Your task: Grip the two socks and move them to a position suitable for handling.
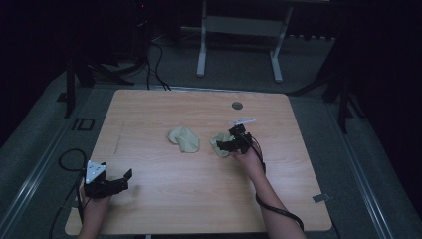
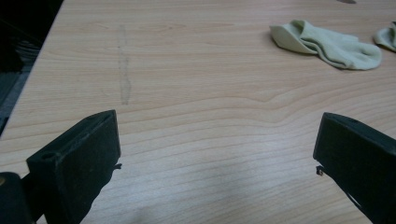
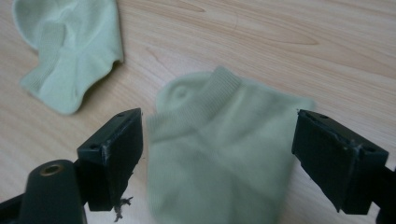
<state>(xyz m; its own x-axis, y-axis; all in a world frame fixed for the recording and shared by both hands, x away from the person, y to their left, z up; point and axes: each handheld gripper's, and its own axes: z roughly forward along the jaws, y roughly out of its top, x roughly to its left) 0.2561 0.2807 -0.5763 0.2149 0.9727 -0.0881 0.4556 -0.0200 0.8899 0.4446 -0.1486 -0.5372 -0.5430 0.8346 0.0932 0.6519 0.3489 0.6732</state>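
While both jaw pairs stand spread, the scene reads as follows.

Counter (image 1: 149, 199): light wood-grain top with rounded corners; a small round grey insert (image 1: 237, 105) sits near its far edge.

Right hand-held gripper (image 1: 225, 145): held over the middle of the counter, right of centre, pointing left. In the right gripper view (image 3: 217, 149) its two black jaws are spread wide, one on each side of the right sock. Neither jaw is pressed onto the fabric; whether they touch it cannot be told.

Right sock (image 3: 219, 158): pale green, lying flat on the counter between the right jaws, ribbed cuff toward the far side in that view. In the high view (image 1: 217, 144) it sits just left of the gripper body, partly covered by it.

Left sock (image 1: 184, 139): pale green, crumpled, at the middle of the counter, near the right sock but apart from it. It appears at the upper left of the right gripper view (image 3: 70, 51) and at the far right of the left gripper view (image 2: 327, 44).

Left hand-held gripper (image 1: 119, 180): at the near left corner of the counter, well apart from both socks. In the left gripper view (image 2: 217, 154) its jaws are spread, with bare wood between them.

Faint grey streak (image 2: 123, 65): on the counter, far side of the left jaws.
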